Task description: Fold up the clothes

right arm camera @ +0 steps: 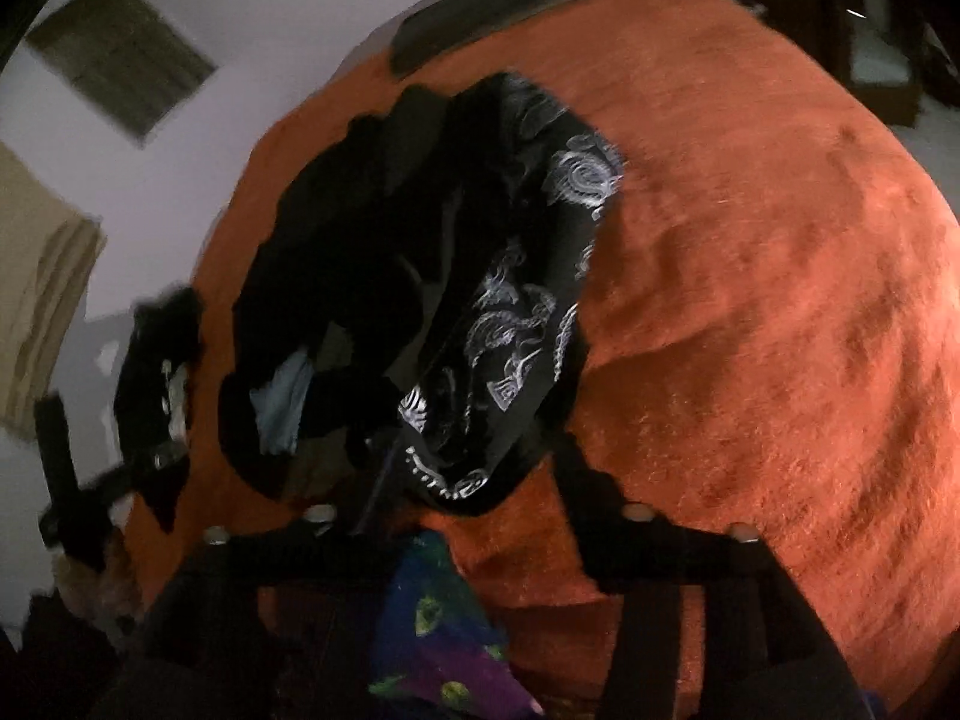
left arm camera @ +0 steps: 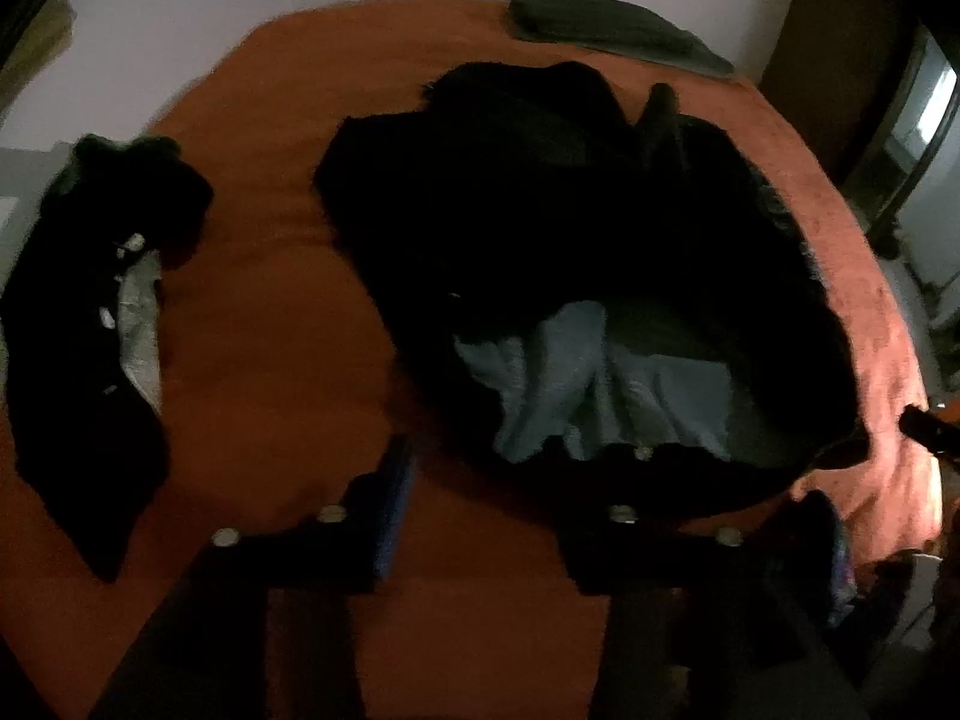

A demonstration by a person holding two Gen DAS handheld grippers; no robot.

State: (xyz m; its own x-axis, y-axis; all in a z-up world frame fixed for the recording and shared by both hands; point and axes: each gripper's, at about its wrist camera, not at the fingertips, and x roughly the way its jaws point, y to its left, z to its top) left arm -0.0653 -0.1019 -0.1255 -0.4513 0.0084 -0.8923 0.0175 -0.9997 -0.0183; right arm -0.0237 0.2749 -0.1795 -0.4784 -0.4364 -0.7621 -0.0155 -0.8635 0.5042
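Purple and blue patterned cloth [right arm camera: 432, 618] sits right between the right gripper [right arm camera: 456, 516] fingers, which look spread apart, not pinching it as far as I can tell. Just ahead of them is a heap of dark clothes [right arm camera: 420, 276] on the orange blanket [right arm camera: 780, 300]. Left gripper [left arm camera: 498, 480] fingers are spread wide over bare blanket, heap ahead-right, another black garment [left arm camera: 90, 330] off to their left.
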